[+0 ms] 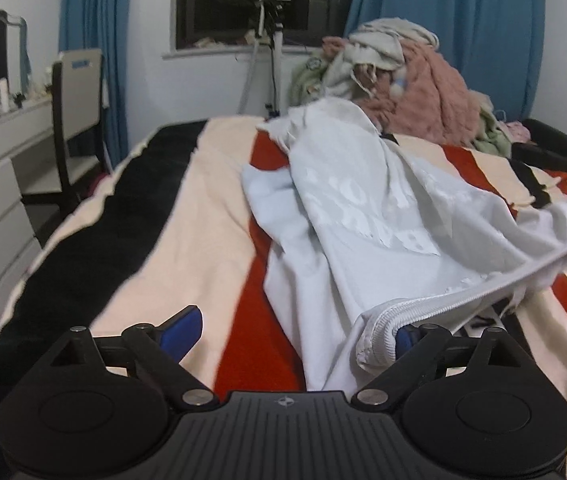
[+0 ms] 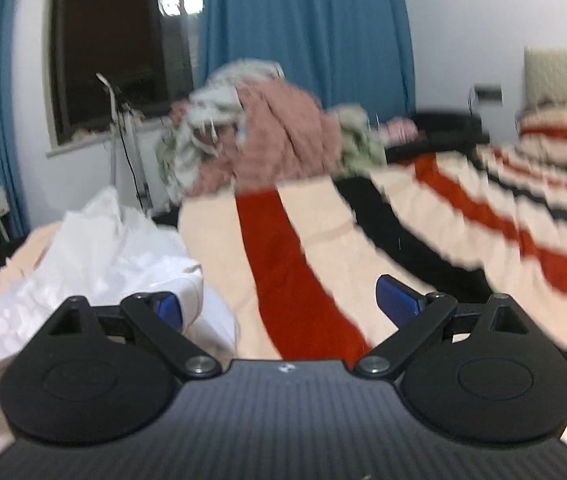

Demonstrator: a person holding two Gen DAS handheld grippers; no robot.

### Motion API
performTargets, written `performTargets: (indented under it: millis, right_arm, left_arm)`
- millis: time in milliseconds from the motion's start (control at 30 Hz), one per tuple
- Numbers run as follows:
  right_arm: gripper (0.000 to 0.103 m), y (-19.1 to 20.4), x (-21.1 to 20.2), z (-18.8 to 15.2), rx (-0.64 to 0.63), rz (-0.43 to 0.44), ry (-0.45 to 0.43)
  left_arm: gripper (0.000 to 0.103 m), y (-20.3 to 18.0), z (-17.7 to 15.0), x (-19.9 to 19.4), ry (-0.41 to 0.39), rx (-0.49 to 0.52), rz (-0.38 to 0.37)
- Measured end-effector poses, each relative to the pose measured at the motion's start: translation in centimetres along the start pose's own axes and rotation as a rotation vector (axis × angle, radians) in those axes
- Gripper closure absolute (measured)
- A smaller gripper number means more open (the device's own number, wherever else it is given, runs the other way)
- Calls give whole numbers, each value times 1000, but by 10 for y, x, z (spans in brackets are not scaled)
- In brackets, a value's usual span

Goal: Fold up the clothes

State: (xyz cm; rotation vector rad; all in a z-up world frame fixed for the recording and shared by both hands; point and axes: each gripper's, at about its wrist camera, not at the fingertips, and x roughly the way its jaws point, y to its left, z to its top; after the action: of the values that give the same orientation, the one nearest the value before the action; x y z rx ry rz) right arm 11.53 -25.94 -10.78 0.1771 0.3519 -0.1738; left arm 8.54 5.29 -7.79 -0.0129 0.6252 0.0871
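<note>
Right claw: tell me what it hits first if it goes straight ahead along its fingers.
Probably the striped blanket: the open right claw points along its red stripe, with nothing between. The white garment lies to its left, the clothes pile farther back. Blur makes depth uncertain.

We see our left gripper spread wide over the striped blanket. The white garment lies on the blanket, its ribbed hem draped over the gripper's right finger.
</note>
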Motion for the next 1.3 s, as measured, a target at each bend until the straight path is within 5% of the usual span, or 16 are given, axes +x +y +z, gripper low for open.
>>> performTargets:
  millis: [233,733,1067,1300]
  right_arm:
    - [7,1,-1,-23,-1,-14,41]
    - [7,8,-92,0,4,13,-209]
    - [7,17,-163,129,-32,168,-357]
    - [7,12,-242,259,-39,228,-514]
  left_arm:
    - [10,6,3,-14,-62,-27,25]
    - [9,19,9,-114,-369,-207,75]
    - [9,29,83,-243,-676,-385,7]
    - [9,16,181,-356,-855,-285,-29]
